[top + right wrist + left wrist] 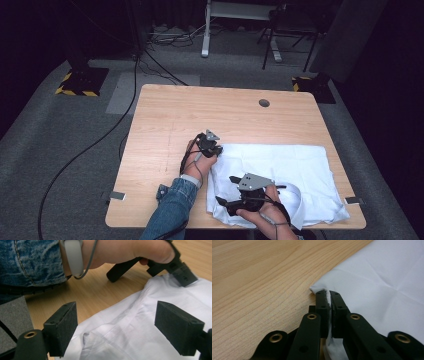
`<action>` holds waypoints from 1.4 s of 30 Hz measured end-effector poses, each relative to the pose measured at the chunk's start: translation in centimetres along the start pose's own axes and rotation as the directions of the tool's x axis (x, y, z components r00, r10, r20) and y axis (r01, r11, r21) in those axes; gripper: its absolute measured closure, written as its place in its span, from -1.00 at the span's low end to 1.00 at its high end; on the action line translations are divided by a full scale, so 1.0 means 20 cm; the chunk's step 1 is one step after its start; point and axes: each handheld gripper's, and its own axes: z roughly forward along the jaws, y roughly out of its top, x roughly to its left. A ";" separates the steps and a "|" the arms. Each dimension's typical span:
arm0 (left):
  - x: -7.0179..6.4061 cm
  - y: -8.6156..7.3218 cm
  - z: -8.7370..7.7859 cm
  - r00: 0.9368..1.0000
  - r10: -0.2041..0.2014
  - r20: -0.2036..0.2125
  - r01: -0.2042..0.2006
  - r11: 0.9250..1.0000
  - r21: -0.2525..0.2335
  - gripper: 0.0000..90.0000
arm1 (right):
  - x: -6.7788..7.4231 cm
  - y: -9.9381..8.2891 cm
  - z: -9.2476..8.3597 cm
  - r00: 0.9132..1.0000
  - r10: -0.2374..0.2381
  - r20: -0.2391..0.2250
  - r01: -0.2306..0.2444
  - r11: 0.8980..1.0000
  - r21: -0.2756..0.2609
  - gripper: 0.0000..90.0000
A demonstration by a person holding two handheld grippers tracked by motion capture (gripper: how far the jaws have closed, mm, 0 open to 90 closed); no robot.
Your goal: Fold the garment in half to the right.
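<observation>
High view: 1 white shirt [280, 170] is lying on the table [165, 115], with 2 grippers at its near-left part. Left gripper view: the left gripper [329, 293] is pinching the shirt's corner. Right gripper view: the right gripper [116, 327] is hovering wide open over the shirt, gripping nothing.

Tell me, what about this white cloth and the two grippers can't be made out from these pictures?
- High view: the left gripper is too small to show its grip; the left gripper view shows it shut on the white cloth at its edge.
- High view: the right gripper and hand cover part of the cloth's near edge.
- Right gripper view: the cloth runs off the bottom and right edges.
- Whether it is a shirt or a plain cloth: folds hide its shape.
</observation>
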 end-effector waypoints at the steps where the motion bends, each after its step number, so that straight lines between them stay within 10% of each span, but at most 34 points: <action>1: 0.00 0.00 0.00 1.000 0.000 0.000 0.000 1.000 0.000 0.92 | 0.00 0.00 0.01 1.000 0.000 -0.004 0.000 1.000 0.002 -0.59; 21: 0.00 0.00 0.00 1.000 0.003 -0.003 -0.003 1.000 -0.002 0.92 | 0.11 -0.11 0.15 0.999 0.004 -0.034 -0.002 0.998 0.065 -0.65; 42: 0.00 0.00 0.00 1.000 0.000 0.000 0.000 1.000 -0.001 0.92 | 0.18 -0.13 0.22 0.998 -0.045 0.037 0.039 0.991 0.131 -0.64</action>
